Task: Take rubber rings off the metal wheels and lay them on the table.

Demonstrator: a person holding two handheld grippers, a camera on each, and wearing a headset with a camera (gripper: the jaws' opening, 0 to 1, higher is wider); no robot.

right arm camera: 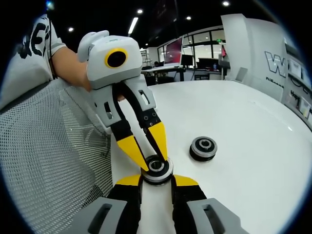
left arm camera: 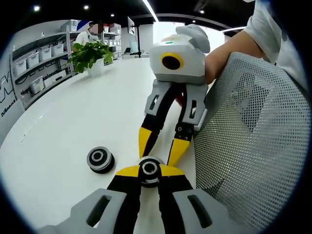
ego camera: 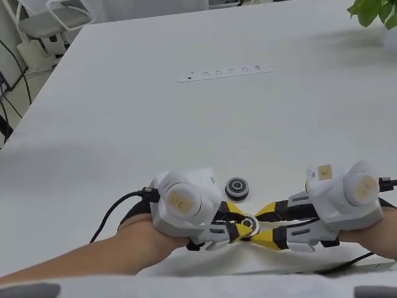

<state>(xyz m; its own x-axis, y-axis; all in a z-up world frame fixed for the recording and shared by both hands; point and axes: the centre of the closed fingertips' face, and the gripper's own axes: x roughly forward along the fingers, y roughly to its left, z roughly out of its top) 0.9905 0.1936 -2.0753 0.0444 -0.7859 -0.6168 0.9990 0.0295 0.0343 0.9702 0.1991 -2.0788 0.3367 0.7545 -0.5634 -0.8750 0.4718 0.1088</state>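
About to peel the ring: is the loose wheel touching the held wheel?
Apart. The left gripper view shows bare table between the loose wheel and the held wheel; the right gripper view shows the same gap.

The left gripper (ego camera: pixel 239 225) and right gripper (ego camera: pixel 259 226) have white rounded housings, black linkages and yellow jaw tips, a black cable (ego camera: pixel 110 214) leaves the left gripper, and the person wears a white short-sleeved shirt (left arm camera: pixel 265 24).
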